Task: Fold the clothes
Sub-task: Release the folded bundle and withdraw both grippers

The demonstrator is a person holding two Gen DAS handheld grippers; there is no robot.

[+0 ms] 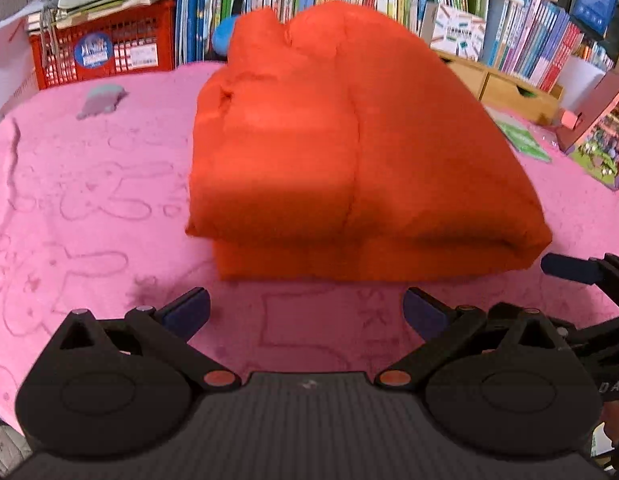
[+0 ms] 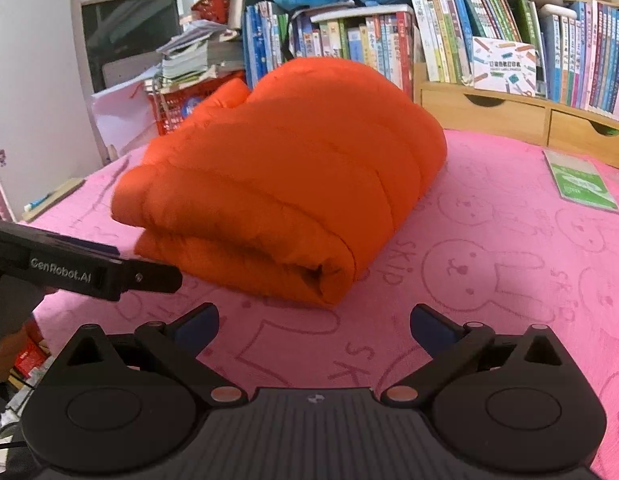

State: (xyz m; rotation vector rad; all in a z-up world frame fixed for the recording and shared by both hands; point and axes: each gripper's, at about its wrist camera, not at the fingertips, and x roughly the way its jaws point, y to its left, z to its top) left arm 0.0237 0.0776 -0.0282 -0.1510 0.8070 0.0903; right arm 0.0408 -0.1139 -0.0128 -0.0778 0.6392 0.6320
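The orange puffer jacket sits folded in a thick bundle in the middle of the pink bunny-print blanket, with shelves of books and a red crate behind it. The left gripper hovers just short of the bundle's near edge, jaws spread wide and holding nothing. The right gripper is likewise wide apart and empty, near the jacket's rolled corner.

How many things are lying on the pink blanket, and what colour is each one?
Orange: 1, the folded puffy jacket
Green: 1, the flat booklet
Grey: 1, the small soft thing
Total: 3 on the pink blanket. Both grippers are open and hold nothing.
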